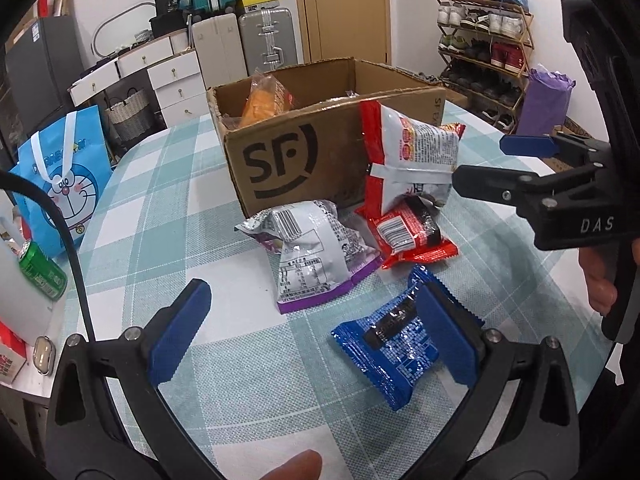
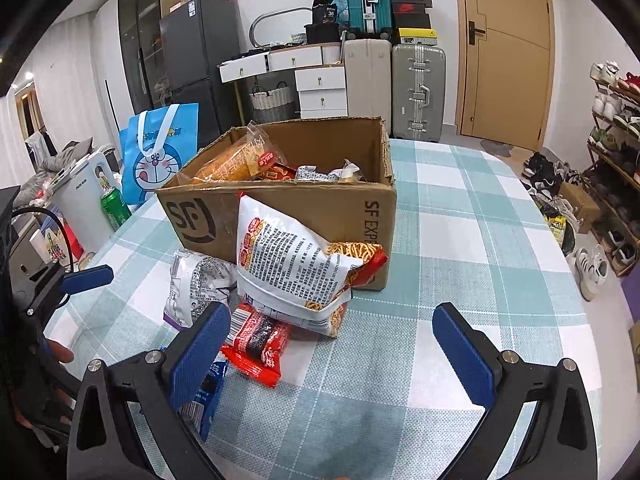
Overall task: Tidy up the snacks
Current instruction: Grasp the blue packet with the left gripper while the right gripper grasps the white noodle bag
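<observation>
Open brown corrugated cardboard box [image 2: 304, 204] with a black SF logo stands mid-table on the teal-and-white checked tablecloth [image 2: 460, 240]. Already inside: an orange-filled clear snack bag [image 2: 236, 160] and some smaller packets (too jumbled to name).

Four packets are still outside, all at the box's front face:
- large white-and-red crisp bag [image 2: 292, 264], leaning against the box wall
- red foil packet with a dark centre [image 1: 408, 232], lying partly under that bag
- silver-and-purple pouch [image 1: 316, 252], lying just beside the red one
- blue foil biscuit packet [image 1: 396, 340], nearest the person

Left gripper [image 1: 316, 332]: jaws wide, nothing held; the blue packet sits at its right-hand pad, not between the pads. Right gripper [image 2: 332, 344]: jaws wide, empty, low over bare cloth in front of the crisp bag.

Judgement: mid-task, in the reach phase before a pick. Likeliest targets are the blue packet for the left and the crisp bag for the right. The left would need to shift sideways to straddle the packet, then close on its crimped edge, lift, and clear the box rim. The puffy crisp bag may slip if pinched at its middle.
</observation>
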Motion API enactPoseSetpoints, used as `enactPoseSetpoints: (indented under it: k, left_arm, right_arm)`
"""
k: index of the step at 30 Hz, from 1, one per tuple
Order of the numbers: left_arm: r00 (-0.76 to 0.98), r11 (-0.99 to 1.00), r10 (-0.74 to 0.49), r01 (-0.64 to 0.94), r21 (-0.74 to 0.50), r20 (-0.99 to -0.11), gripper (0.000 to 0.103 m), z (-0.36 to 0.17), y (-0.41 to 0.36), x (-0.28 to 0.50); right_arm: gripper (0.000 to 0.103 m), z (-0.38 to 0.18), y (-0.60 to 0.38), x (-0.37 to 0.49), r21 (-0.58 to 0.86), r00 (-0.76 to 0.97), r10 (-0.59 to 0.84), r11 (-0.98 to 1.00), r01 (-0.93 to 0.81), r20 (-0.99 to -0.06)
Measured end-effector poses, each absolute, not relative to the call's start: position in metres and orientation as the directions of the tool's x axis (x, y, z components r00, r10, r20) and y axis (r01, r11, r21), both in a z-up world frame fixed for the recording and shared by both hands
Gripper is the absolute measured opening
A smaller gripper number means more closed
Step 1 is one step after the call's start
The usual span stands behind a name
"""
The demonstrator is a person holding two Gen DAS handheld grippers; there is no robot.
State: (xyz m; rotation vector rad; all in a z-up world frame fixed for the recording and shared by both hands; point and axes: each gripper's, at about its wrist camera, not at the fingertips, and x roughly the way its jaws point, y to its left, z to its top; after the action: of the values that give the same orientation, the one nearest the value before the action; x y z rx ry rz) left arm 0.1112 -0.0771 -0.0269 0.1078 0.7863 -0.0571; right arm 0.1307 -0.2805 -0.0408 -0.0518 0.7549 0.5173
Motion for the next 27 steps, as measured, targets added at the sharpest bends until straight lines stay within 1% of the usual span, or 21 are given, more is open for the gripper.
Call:
enactPoseSetpoints:
  k: [10, 18, 27]
  left_arm:
    - [0.695, 0.987, -0.016, 0.126, 0.100, -0.718, 0.102, -0.032, -0.087, 0.109]
    - [0.655, 0.974, -0.066, 0.208, 0.096, -0.752, 0.102, -0.043, -0.098, 0.109]
    - [0.614, 0.960, -0.046, 0.246, 0.135, -0.788, 0.102, -0.062, -0.109, 0.118]
  right_arm:
    - [0.103, -0.045, -0.280, 0.133, 0.137, 0.600, 0.427, 0.873, -0.467, -0.676]
    - [0.103, -0.047, -0.282, 0.135, 0.137, 0.601, 0.416, 0.880, -0.454, -0.682]
    - [0.103, -0.048, -0.285, 0.136, 0.143, 0.599, 0.414, 0.883, -0.447, -0.685]
